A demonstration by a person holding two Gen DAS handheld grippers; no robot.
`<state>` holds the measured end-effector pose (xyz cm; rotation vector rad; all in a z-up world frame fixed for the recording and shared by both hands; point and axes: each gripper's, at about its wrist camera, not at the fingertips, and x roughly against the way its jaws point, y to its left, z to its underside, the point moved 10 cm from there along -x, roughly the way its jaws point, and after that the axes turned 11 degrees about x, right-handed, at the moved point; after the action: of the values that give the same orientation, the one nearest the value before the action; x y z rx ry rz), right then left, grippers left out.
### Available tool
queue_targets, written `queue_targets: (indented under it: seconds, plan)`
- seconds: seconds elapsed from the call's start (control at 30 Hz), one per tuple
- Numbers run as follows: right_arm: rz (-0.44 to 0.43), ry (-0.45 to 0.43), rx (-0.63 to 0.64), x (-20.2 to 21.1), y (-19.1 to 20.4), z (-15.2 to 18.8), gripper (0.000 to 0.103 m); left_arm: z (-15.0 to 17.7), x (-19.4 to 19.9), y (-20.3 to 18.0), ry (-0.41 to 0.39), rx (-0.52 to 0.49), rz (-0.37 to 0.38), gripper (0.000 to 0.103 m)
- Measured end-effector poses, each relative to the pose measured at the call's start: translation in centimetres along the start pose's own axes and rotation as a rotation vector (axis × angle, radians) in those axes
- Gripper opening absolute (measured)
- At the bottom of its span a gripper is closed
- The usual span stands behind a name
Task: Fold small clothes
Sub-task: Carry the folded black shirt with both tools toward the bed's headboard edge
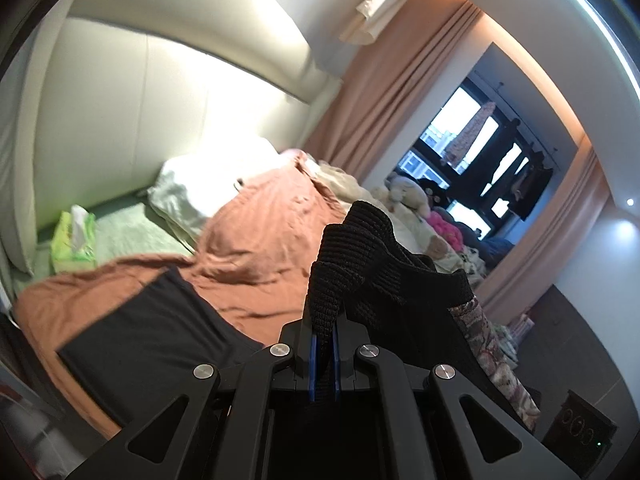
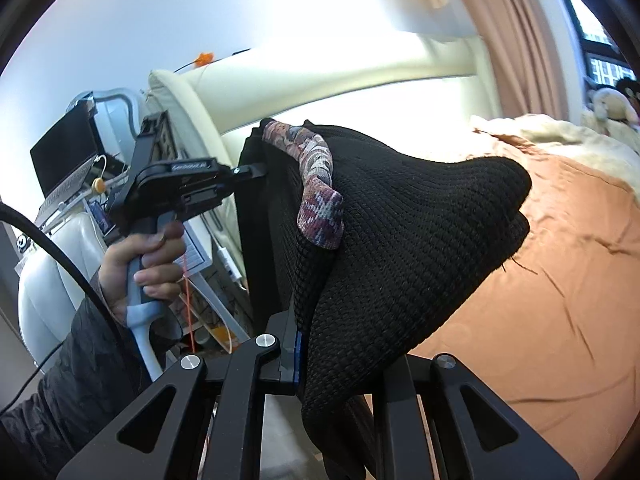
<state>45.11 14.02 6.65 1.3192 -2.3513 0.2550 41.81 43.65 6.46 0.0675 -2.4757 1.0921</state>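
Gripping the black knitted garment with patterned trim (image 2: 400, 232) aloft, left gripper (image 1: 324, 340) and right gripper (image 2: 298, 344) have folding ahead, one flat black folded cloth (image 1: 148, 344) already on the rust-orange bedspread (image 1: 256, 224).

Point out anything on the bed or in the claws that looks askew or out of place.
The black knit garment hangs bunched and twisted between the two claws, its patterned trim curled over. A loose thread dangles from its right edge. On the bed, the orange sheet lies rumpled, while a dark folded piece lies flat.
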Motion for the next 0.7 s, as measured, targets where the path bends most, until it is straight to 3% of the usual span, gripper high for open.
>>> queue_targets:
  seconds: [0.17, 0.4, 0.7]
  plan:
    - [-0.048, 0.000, 0.011, -2.4, 0.9, -0.8, 0.008, -3.9, 2.3, 2.4, -0.064, -0.013, -0.070, 0.005]
    - [-0.127, 0.003, -0.012, -6.0, 2.0, -1.2, 0.008, -6.9, 3.9, 6.1, -0.117, -0.007, -0.187, 0.005]
    - [-0.233, 0.058, -0.055, -12.3, 0.0, 1.8, 0.008, -8.2, -0.5, 13.1, -0.108, 0.013, -0.324, 0.005]
